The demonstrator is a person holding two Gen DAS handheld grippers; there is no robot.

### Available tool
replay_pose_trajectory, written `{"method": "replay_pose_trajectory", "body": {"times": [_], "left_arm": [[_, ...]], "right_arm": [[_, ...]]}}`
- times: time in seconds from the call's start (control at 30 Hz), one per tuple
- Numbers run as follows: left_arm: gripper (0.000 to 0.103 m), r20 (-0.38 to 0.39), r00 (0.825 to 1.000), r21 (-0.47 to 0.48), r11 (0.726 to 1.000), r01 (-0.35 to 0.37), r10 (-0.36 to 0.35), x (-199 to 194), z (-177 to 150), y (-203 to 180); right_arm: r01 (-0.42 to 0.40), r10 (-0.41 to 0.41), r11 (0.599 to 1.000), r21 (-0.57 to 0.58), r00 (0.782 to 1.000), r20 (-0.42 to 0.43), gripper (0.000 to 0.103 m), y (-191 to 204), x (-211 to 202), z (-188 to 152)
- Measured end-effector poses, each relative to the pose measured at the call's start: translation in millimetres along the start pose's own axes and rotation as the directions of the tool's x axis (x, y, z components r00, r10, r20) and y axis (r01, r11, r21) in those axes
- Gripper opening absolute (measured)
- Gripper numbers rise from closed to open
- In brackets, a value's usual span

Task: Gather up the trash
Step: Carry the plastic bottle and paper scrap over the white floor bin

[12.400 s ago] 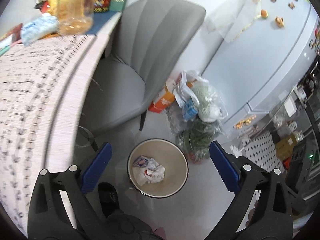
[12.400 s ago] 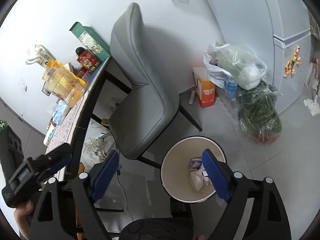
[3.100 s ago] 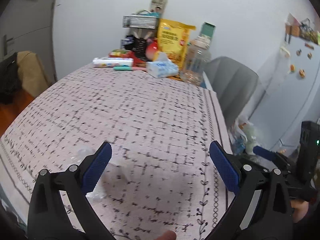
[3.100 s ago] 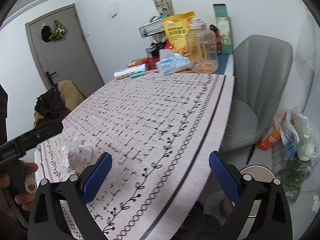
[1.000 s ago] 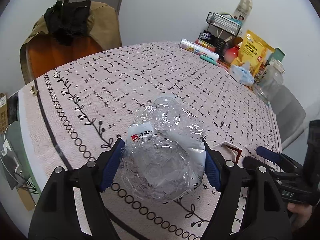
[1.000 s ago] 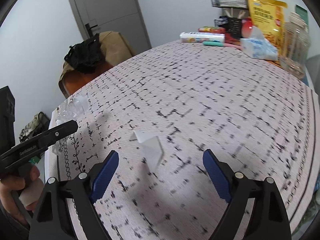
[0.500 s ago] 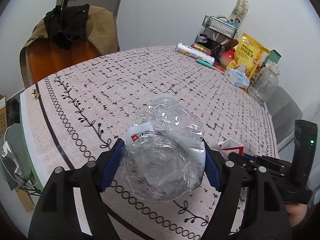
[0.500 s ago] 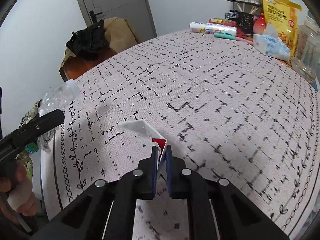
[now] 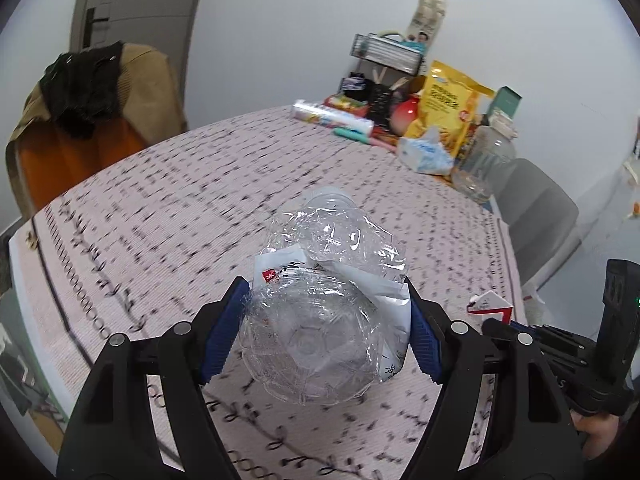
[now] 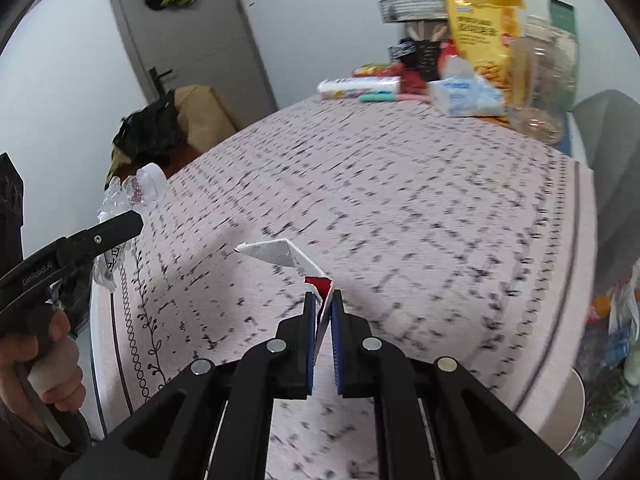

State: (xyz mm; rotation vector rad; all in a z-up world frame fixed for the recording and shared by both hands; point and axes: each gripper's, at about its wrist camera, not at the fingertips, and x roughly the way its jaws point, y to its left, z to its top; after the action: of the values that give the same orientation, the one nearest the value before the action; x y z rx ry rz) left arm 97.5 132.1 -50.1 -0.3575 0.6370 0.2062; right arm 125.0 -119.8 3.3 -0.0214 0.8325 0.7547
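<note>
My left gripper (image 9: pixel 326 320) is shut on a crushed clear plastic bottle (image 9: pixel 324 300) with a torn white label, held above the pink patterned tablecloth (image 9: pixel 180 200). The bottle's white cap end also shows in the right wrist view (image 10: pixel 150 178). My right gripper (image 10: pixel 322 312) is shut on a flattened white and red carton scrap (image 10: pixel 288 258), lifted off the table; it also shows in the left wrist view (image 9: pixel 490 304). A beige bin rim (image 10: pixel 572 412) shows at the right wrist view's lower right, beyond the table edge.
At the table's far end stand a yellow snack bag (image 9: pixel 452 100), a tissue pack (image 9: pixel 424 156), a clear jar (image 9: pixel 486 164) and a wire rack (image 9: pixel 386 54). A grey chair (image 9: pixel 536 212) is at the right. A chair with clothes (image 9: pixel 88 92) is at the left.
Both grippers have lifted and swung with their loads; the table is blurred with motion. The right gripper, open one second ago, shut on the carton scrap half a second ago and holds it.
</note>
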Motion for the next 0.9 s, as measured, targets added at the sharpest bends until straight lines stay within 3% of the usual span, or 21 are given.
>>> {"method": "replay_pose_trajectory", "body": {"times": [0.3, 0.9], "left_arm": [[0.074, 0.002, 0.997, 0.082, 0.994, 0.071, -0.071, 8, 13, -56], [0.074, -0.085, 0.977, 0.226, 0.952, 0.208, -0.194, 46, 5, -180]], "right_arm": [[0.023, -0.03, 0.994, 0.102, 0.997, 0.065, 0.008, -49, -48, -4], [0.164, -0.206, 0.945, 0.284, 0.971, 0.124, 0.008, -158, -112, -42]]}}
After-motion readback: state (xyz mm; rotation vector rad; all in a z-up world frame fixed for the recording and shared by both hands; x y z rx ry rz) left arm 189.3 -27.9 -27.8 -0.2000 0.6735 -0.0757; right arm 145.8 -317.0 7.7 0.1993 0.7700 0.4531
